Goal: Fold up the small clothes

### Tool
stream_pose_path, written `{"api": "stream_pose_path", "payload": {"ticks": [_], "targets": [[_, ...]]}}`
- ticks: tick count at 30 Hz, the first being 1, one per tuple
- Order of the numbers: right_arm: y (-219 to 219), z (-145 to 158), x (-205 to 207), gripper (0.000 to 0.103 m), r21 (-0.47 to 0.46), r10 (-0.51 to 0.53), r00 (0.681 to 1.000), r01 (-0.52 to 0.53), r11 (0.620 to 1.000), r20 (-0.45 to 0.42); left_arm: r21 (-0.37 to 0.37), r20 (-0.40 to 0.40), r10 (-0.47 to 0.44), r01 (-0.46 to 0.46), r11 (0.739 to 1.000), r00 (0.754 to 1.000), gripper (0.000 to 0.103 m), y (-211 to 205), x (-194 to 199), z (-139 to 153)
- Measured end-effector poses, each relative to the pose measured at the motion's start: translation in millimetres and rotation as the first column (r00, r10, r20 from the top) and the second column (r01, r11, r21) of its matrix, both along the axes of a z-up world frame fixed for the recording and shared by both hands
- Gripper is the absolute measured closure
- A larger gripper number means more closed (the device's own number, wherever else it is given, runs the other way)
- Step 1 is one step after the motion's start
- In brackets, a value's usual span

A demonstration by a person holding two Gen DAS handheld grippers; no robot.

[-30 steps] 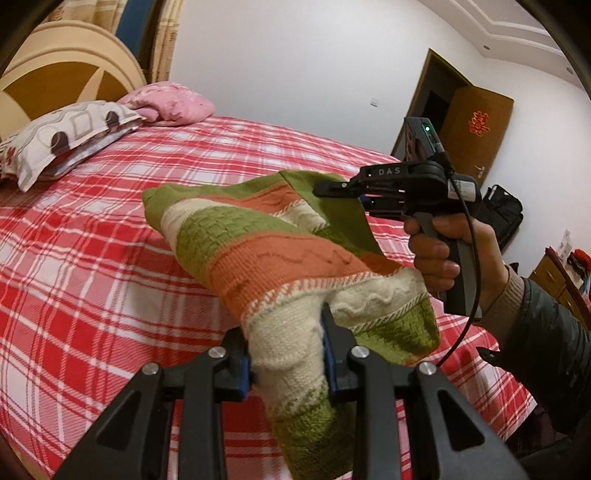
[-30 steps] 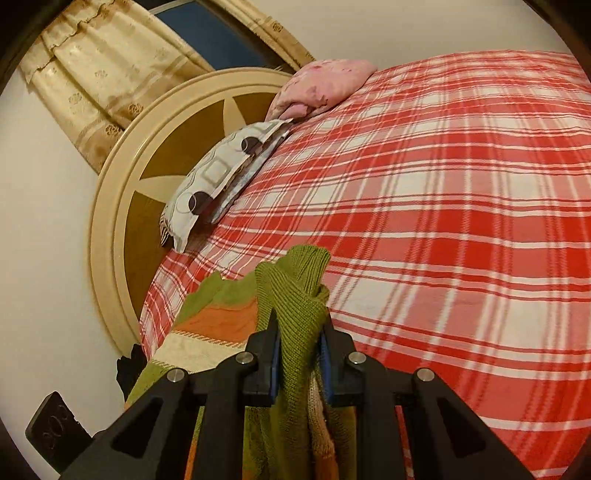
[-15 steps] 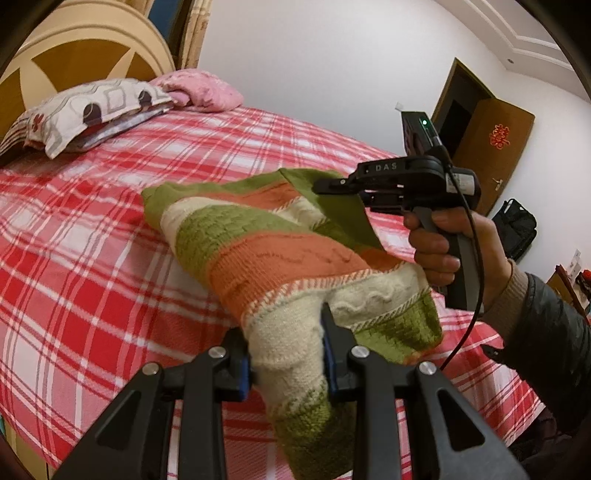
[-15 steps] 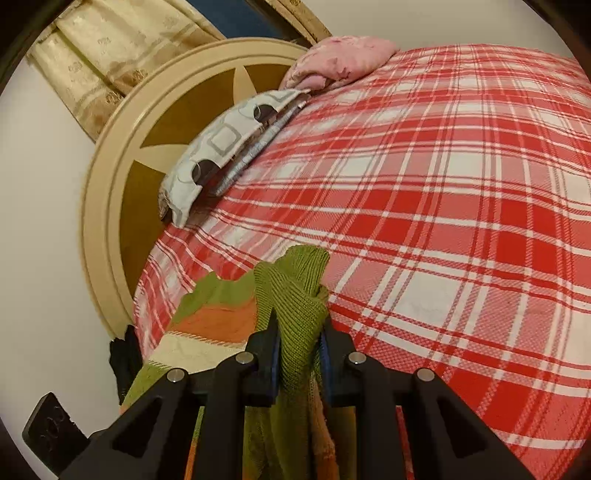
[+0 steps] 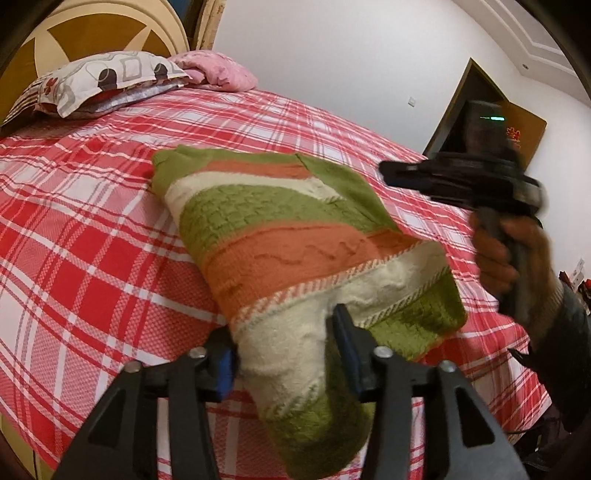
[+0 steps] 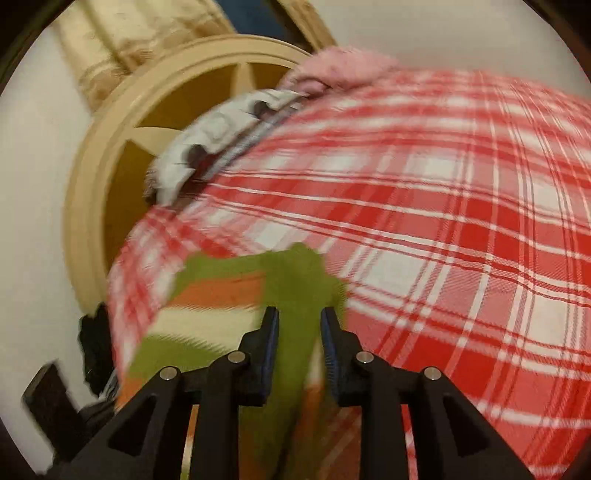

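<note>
A folded knit sweater (image 5: 280, 236) striped green, orange and cream lies on the red plaid bed (image 5: 92, 229). My left gripper (image 5: 284, 343) has its jaws spread around the sweater's near cream end, which bulges between them. My right gripper (image 5: 391, 173), held in a hand, is pulled back to the right of the sweater and is blurred. In the right wrist view the right gripper (image 6: 299, 325) is parted, with the sweater's green edge (image 6: 295, 280) lying loose between and beyond the fingers.
A patterned pillow (image 5: 96, 81) and a pink pillow (image 5: 218, 70) lie at the head of the bed by the round headboard (image 5: 92, 33). A dark doorway (image 5: 465, 107) is behind the right gripper. Dark items (image 6: 96, 347) sit beside the bed.
The right gripper has opened, let go of the sweater's green edge and drawn back to the right. The sweater has dropped onto the bed. The left gripper's jaws have widened.
</note>
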State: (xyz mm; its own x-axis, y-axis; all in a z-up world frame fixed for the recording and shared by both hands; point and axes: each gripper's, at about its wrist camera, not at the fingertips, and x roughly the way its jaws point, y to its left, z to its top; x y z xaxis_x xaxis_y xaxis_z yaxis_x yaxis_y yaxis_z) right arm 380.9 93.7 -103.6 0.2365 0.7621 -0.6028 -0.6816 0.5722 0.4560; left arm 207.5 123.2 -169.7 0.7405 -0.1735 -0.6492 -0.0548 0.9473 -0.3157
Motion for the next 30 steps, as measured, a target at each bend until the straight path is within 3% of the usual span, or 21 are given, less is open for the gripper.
{"api": "stream_pose_path", "payload": {"ticks": [1,4,7,11,15,19,23,25,28,30], "targets": [[-3,5,-11,0.079,0.018,0.024,1.0,-0.025,1.0,0.007,0.001,0.01,0.003,-0.003,1.0,1.0,0.037,-2,0,2],[-4,15,-61,0.079,0.032,0.146,0.988,-0.148,0.988,0.055,0.002,0.024,0.012,-0.012,1.0,1.0,0.034,-4,1,8],[1,2,-98,0.078,-0.012,0.243,0.968,-0.243,0.97,0.055,0.035,0.03,0.071,-0.072,0.997,0.997,0.029,2,3,12],[-5,-37,-98,0.078,-0.122,0.141,0.99,-0.137,0.983,0.018,0.102,0.041,0.174,-0.177,0.979,0.984,0.023,18,2,12],[-23,-58,-90,0.078,-0.017,0.106,0.992,-0.107,0.994,-0.072,0.137,-0.031,0.168,-0.162,0.977,0.985,0.02,19,10,-5],[-30,-61,-94,0.078,0.013,0.083,0.995,-0.082,0.997,-0.062,0.157,-0.014,0.2,-0.195,0.968,0.98,0.003,24,9,-15],[-40,-65,-102,0.078,0.035,0.049,0.997,-0.047,0.998,-0.056,0.015,-0.015,0.229,-0.228,0.973,0.973,0.001,34,-4,-22],[-45,-62,-110,0.078,0.019,0.024,0.998,-0.023,1.0,-0.058,-0.005,-0.013,0.238,-0.238,0.971,0.971,0.002,35,-13,-14],[-57,-50,-120,0.078,-0.002,-0.023,0.999,0.023,1.0,-0.042,0.048,0.015,0.269,-0.269,0.962,0.963,0.002,26,-32,10],[-69,-36,-135,0.069,-0.042,-0.073,0.997,0.075,0.996,0.032,0.068,0.053,0.279,-0.283,0.957,0.959,0.002,19,-52,31]]}}
